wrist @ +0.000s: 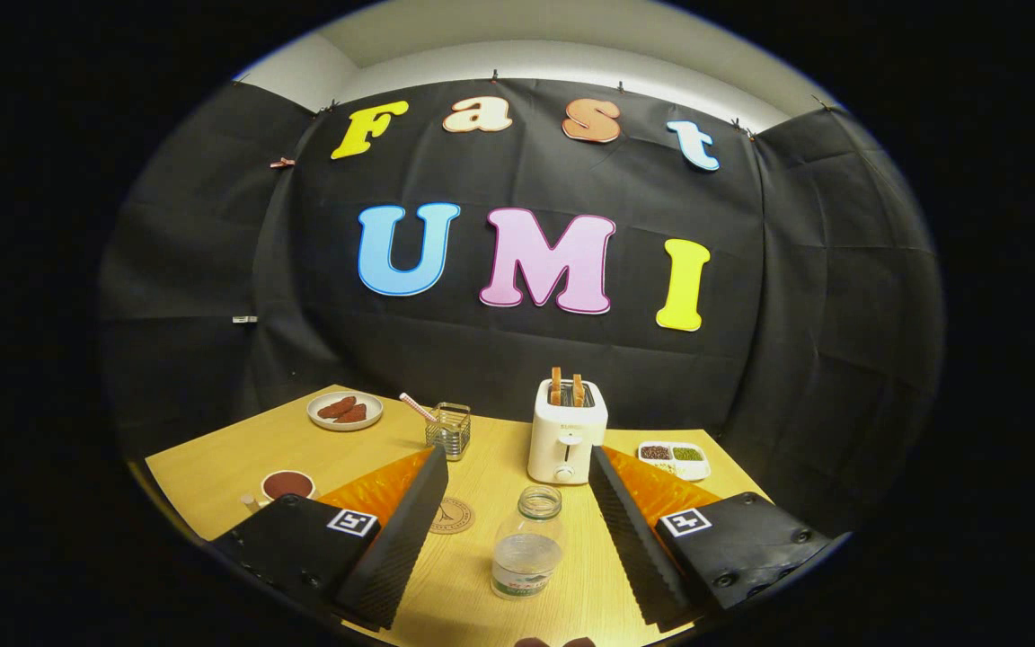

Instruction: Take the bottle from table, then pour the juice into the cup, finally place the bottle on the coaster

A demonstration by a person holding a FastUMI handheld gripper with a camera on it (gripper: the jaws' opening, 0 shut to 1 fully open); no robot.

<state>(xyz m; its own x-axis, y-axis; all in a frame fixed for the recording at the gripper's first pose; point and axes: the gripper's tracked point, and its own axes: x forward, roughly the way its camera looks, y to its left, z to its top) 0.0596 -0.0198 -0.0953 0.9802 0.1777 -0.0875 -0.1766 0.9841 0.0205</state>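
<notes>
Gripper view: the gripper [517, 530] is spread wide, and the uncapped clear bottle [527, 544] stands on the table [212, 467] between its fingers, touching neither, so I judge grasping, pouring and placing all lie ahead. The bottle holds little clear liquid; the cup [287, 486] by the left finger looks dark inside, and the coaster [452, 516] lies bare just beside the bottle.

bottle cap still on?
No: the bottle, upright between the open gripper's fingers and touched by neither, shows an open, uncapped mouth.
</notes>
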